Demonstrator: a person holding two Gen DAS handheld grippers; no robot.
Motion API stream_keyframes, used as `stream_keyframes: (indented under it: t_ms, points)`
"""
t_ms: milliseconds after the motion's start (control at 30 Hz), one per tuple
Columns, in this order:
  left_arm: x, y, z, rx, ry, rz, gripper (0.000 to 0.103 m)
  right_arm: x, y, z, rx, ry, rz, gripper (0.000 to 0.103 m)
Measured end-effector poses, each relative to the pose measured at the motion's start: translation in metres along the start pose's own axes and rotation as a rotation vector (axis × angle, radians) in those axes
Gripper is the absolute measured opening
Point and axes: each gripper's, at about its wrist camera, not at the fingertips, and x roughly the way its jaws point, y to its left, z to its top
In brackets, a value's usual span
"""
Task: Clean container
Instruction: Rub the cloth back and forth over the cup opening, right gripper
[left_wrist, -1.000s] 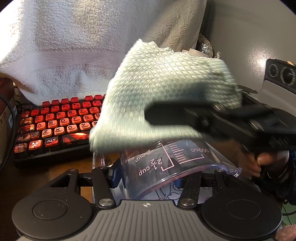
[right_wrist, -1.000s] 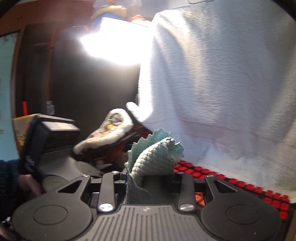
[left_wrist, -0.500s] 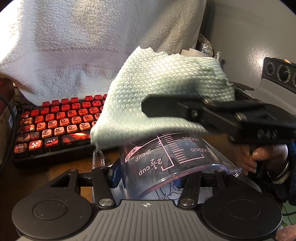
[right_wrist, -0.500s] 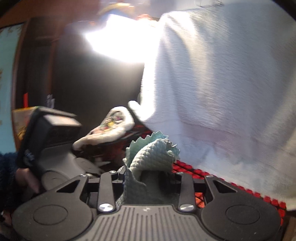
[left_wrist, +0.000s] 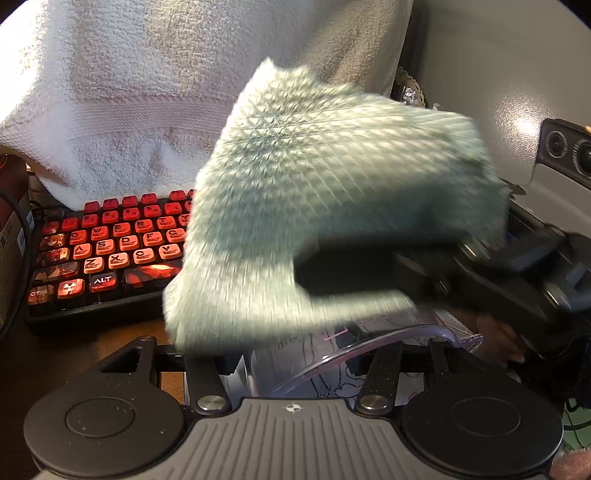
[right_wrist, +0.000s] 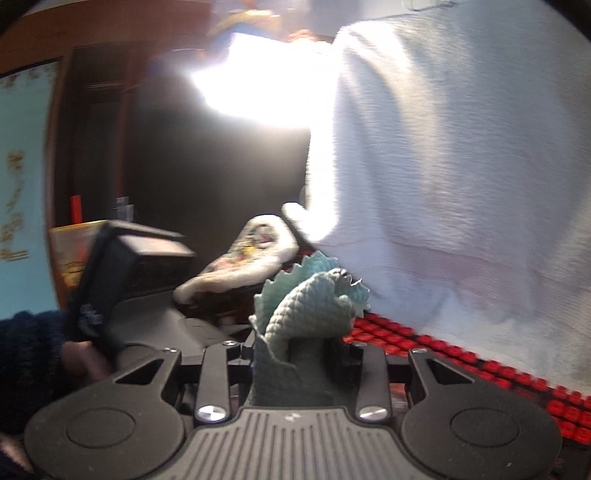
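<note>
Clearly the cleaning is under way rather than finished, as far as one can judge: the pale green waffle-weave cloth (left_wrist: 332, 206) fills the middle of the left wrist view and is smeared with blur right over the clear plastic measuring container (left_wrist: 369, 354), whose curved rim and pink printed markings show at lower centre. Whether the cloth touches the rim cannot be told; how clean the walls are is hidden, so more wiping may remain. The left gripper (left_wrist: 295, 365) has its jaws closed against the container's sides, holding it just above the brown worktop (left_wrist: 55, 354). The right gripper (right_wrist: 291, 354) has its jaws clamped on a bunched fold of the same cloth, its pinked edge standing up between them in the right wrist view. The cloth looks soft, absorbent and diamond-textured; the container is smooth, rigid and see-through, so streaks should be easy to spot. Behind, a fluffy white terry towel (left_wrist: 147, 92) drapes across the upper left, above a black keyboard with glowing red keys (left_wrist: 110, 251).
</note>
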Motion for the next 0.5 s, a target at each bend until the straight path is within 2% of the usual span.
stream_keyframes:
  t_ms: [100,200,500]
  points:
    - [0.000,0.000,0.000,0.000,0.000,0.000,0.051,0.000,0.008,0.000,-0.023,-0.001,0.035,0.034]
    - [0.000,0.001,0.000,0.002,0.000,0.001,0.051,0.001,0.009,0.000,-0.028,0.001,0.035,0.033]
    - [0.000,-0.001,-0.001,0.003,0.001,0.002,0.051,-0.002,-0.014,0.001,0.027,0.008,-0.120,0.032]
